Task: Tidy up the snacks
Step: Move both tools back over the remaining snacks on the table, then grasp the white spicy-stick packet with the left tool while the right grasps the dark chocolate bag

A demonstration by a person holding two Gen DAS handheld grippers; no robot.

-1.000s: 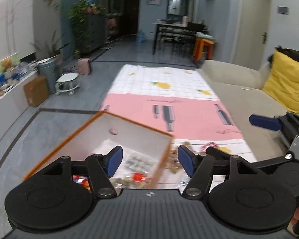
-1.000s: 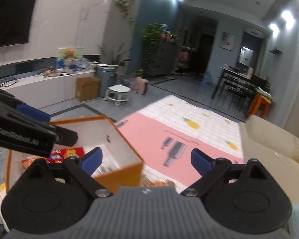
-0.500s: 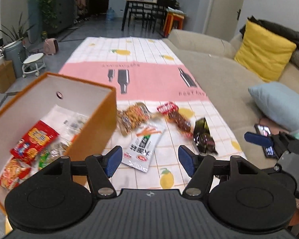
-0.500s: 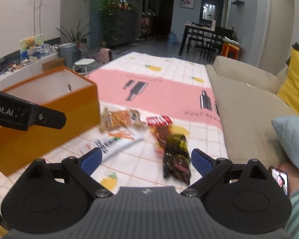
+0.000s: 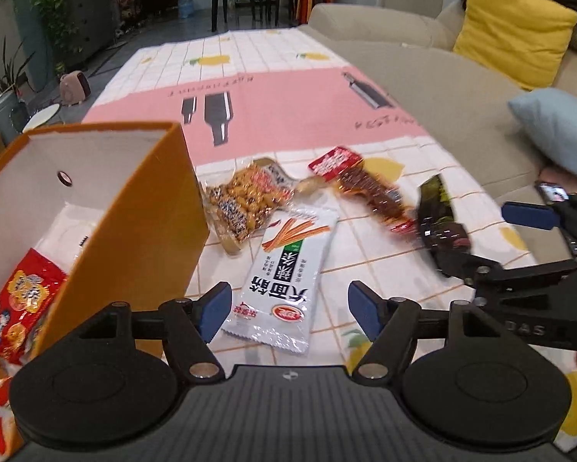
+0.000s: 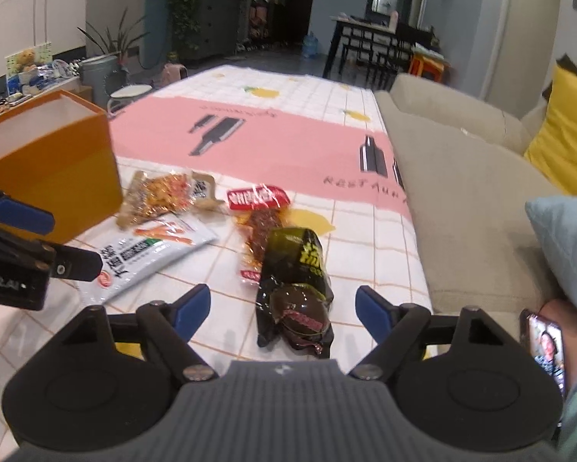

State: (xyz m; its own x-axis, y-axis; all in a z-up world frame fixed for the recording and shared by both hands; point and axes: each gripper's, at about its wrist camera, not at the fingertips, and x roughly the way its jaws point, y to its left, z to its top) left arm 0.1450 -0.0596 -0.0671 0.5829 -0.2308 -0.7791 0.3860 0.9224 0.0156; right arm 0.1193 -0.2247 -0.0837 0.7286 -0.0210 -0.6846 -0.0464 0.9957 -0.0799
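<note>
An orange box (image 5: 142,231) (image 6: 57,161) stands at the table's left with red snack packs (image 5: 19,300) inside. On the cloth lie a white snack pack (image 5: 288,269) (image 6: 153,254), a peanut bag (image 5: 250,200) (image 6: 161,192), a red snack bag (image 5: 361,184) (image 6: 261,208) and a dark green pack (image 5: 440,219) (image 6: 296,281). My left gripper (image 5: 288,308) is open and empty just above the white pack. My right gripper (image 6: 284,308) is open and empty over the dark green pack.
The table wears a pink and white checked cloth (image 5: 288,88) (image 6: 288,146). A beige sofa (image 5: 442,69) (image 6: 461,177) runs along the right with a yellow cushion (image 5: 511,27) and a blue pillow (image 5: 557,127). A phone (image 6: 544,346) sits at the right edge.
Both grippers have tipped down and moved closer to the table. The left one now sits over the white pack and the right one over the dark green pack. Both stayed open.
</note>
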